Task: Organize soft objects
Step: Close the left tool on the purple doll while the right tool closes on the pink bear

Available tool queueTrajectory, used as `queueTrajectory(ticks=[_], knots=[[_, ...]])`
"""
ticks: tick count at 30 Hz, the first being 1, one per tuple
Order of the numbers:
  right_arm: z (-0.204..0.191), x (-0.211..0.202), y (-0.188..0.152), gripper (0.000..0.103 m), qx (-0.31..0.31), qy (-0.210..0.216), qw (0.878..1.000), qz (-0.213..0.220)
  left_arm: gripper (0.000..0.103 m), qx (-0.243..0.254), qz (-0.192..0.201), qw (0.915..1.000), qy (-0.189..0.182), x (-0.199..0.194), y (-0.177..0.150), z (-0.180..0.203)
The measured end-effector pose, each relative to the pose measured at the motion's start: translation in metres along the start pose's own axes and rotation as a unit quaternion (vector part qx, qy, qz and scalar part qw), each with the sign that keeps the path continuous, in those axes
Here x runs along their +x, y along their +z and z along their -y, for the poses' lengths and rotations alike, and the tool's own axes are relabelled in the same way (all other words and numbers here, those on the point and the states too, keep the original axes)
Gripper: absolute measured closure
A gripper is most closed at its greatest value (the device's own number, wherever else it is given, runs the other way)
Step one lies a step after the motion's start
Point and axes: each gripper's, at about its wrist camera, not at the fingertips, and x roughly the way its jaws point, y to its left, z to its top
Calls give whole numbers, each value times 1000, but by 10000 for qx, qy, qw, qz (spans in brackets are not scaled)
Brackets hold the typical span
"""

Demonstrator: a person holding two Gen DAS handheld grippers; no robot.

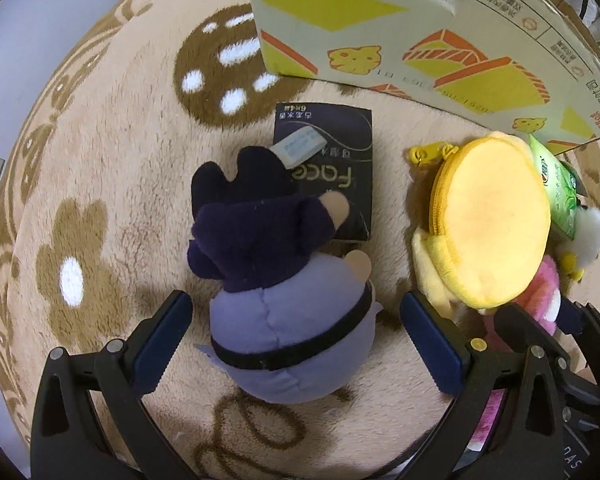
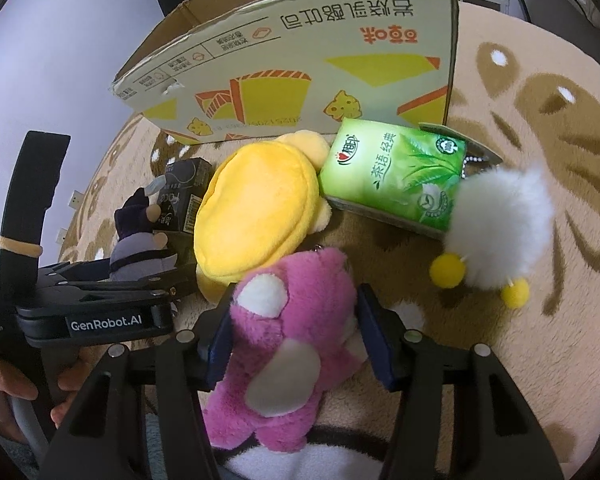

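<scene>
Nearest us, our right gripper (image 2: 296, 344) has its pads against both flanks of the pink plush (image 2: 284, 344) on the rug (image 2: 540, 160). Our left gripper (image 1: 296, 344) hangs with jaws wide apart astride the purple doll (image 1: 284, 320), not touching it. Beyond lie a yellow pouch (image 2: 256, 216), green tissue pack (image 2: 400, 176) and black box (image 1: 336, 168). Farthest stands the carton (image 2: 300, 80); we cannot see its inside.

Pink plush bear (image 2: 288, 344), flower-patterned beige rug (image 1: 100, 208)
</scene>
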Motion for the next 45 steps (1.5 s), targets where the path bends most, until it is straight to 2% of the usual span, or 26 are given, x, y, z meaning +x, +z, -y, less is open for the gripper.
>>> queueTrajectory(ticks=[8, 29, 32, 35, 37, 39, 42, 45], knots=[[-5, -4, 0, 48, -153, -173, 9996, 158, 1, 14, -53, 10000, 4, 3, -2, 1], [-5, -2, 0, 48, -179, -215, 9995, 136, 5, -36, -115, 9999, 36, 9, -3, -2], [-5, -3, -1, 48, -166, -208, 9995, 146, 8, -17, -95, 9999, 47, 10, -4, -3], [-6, -5, -1, 48, -215, -247, 9993, 189, 19, 12, -68, 10000, 52, 8, -6, -1], [-6, -7, -2, 49, -230, -252, 9992, 219, 37, 28, -14, 10000, 87, 4, -7, 1], [-6, -10, -2, 49, -237, -263, 9991, 249, 38, -63, 129, 9998, 167, -1, -8, -3], [-6, -14, -2, 49, -235, -294, 9988, 325, 38, -312, 301, 9991, -39, -9, -8, -11], [-4, -22, -2, 50, -210, -311, 9982, 468, 38, -341, 391, 9987, -26, -13, -9, -14]])
